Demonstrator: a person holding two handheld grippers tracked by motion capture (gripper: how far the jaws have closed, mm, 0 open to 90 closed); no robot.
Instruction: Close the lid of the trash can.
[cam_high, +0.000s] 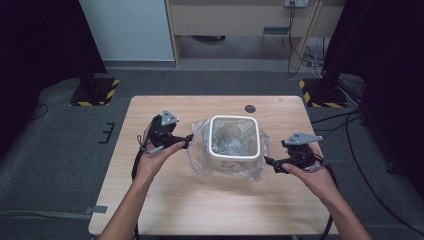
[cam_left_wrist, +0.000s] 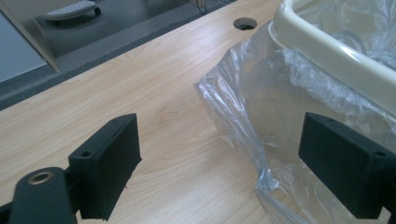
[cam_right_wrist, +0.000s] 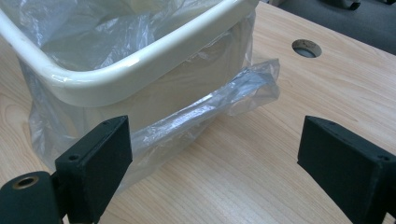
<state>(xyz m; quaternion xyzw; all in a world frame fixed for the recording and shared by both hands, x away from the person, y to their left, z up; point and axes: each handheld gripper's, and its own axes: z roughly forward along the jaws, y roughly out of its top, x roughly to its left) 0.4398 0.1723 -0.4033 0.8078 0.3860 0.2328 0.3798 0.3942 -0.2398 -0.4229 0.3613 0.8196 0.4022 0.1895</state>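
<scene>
In the high view, one cream bin (cam_high: 234, 144) stands upright near the middle of the bench (cam_high: 165, 200), its squarish mouth facing up. One clear plastic bag (cam_high: 200, 150) lines it, folded over the rim and spread in loose skirts down the outside onto the wood. The left gripper (cam_high: 186, 141) lies just left of the bin, held by the left hand (cam_high: 159, 159) with the forearm running in from the bottom edge; its tip meets the bag's left fold. The right gripper (cam_high: 270, 162) sits just right of the bin at the bag's lower right corner, held by the right hand (cam_high: 312, 175), forearm angled in from the lower right. One round cable hole (cam_high: 250, 108) lies beyond the bin.

In the left gripper view, the two black jaws stand wide apart. The bag's crumpled skirt lies between them, closer to the right-hand jaw, with bare bench by the other; neither jaw presses it.

In the right gripper view, the jaws are again wide, gripping nothing. The bin wall and a rolled fold of bag run just beyond the left-hand jaw.
</scene>
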